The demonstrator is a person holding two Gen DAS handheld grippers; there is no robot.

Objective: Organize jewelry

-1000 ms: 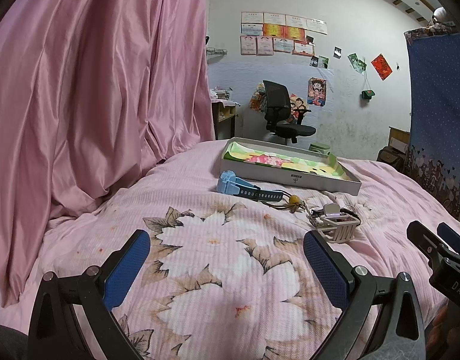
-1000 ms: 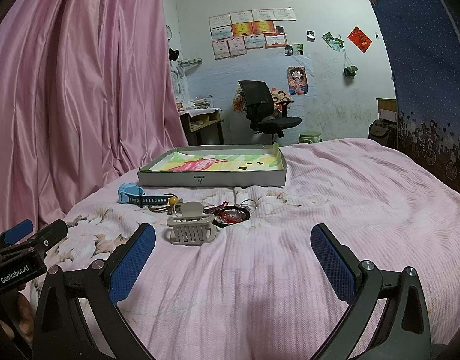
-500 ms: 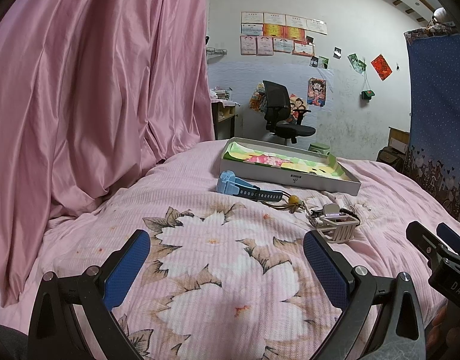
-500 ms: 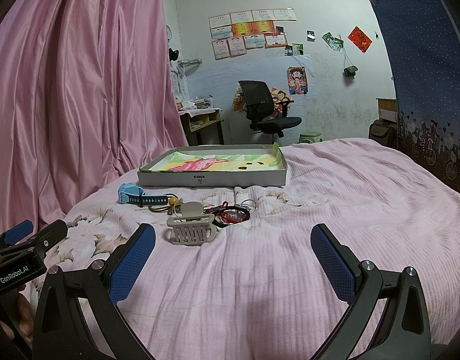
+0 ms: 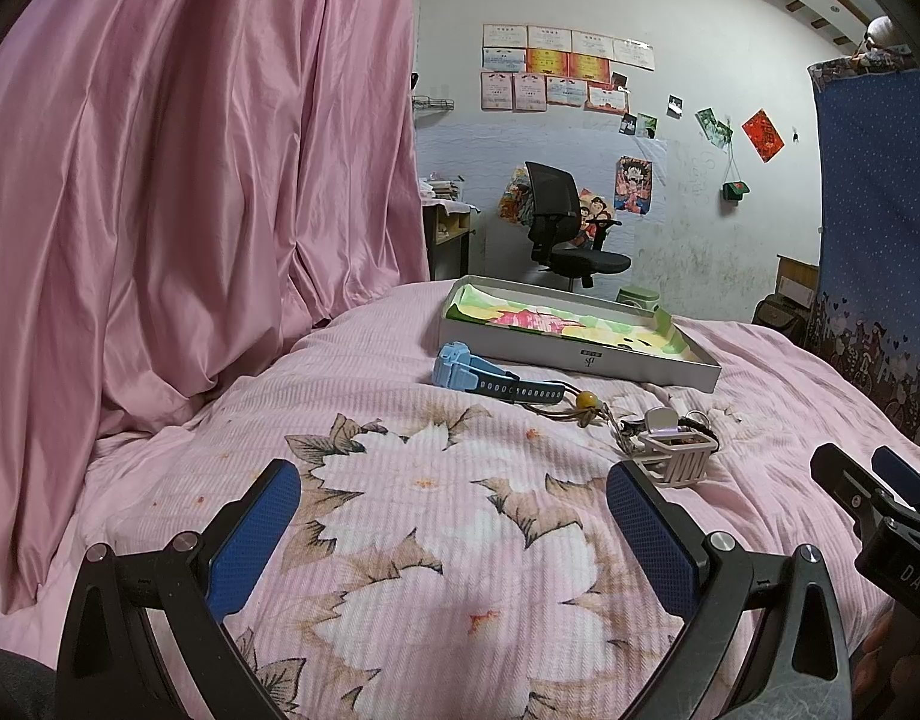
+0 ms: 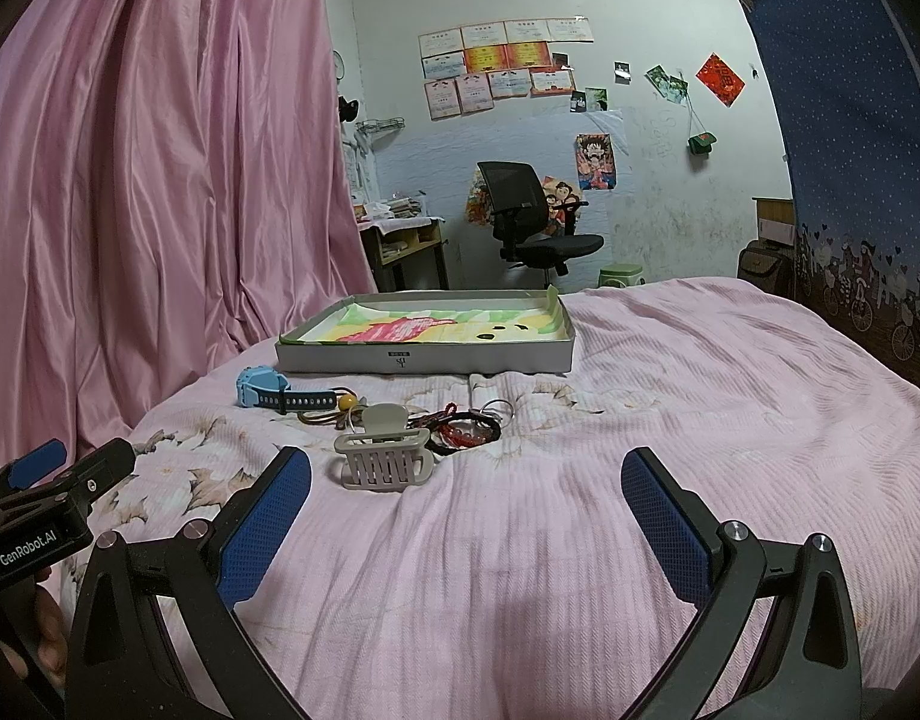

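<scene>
A pink bedspread (image 6: 670, 420) with a pale flower print carries a small scatter of accessories, none yet put away.

Farthest left lies a light blue watch (image 6: 261, 387) with a dark strap, just in front of the near left corner of a shallow grey tray (image 6: 423, 356) lined with bright paper. To its right is a cord with a yellow bead (image 6: 347, 401), then a beige claw hair clip (image 6: 383, 456) standing on its teeth, nearest the camera. Just beside the clip on the right sits a tangle of red and dark bracelets (image 6: 463, 429) with a thin metal ring (image 6: 497, 407) at its far edge.

The left gripper (image 5: 453, 510) hovers low over the flower print with its jaws spread wide and nothing between them; the watch is well ahead of it. The right gripper (image 6: 466, 489) hovers likewise, jaws wide apart and empty, with the clip just ahead of its left finger.

The likely step is a first pick. The clip looks the easiest for the right gripper: shift left to centre it, then close across its narrow body. The bracelets seem tangled, so lifting one may drag the others. The soft bedding will give, so press down lightly.
</scene>
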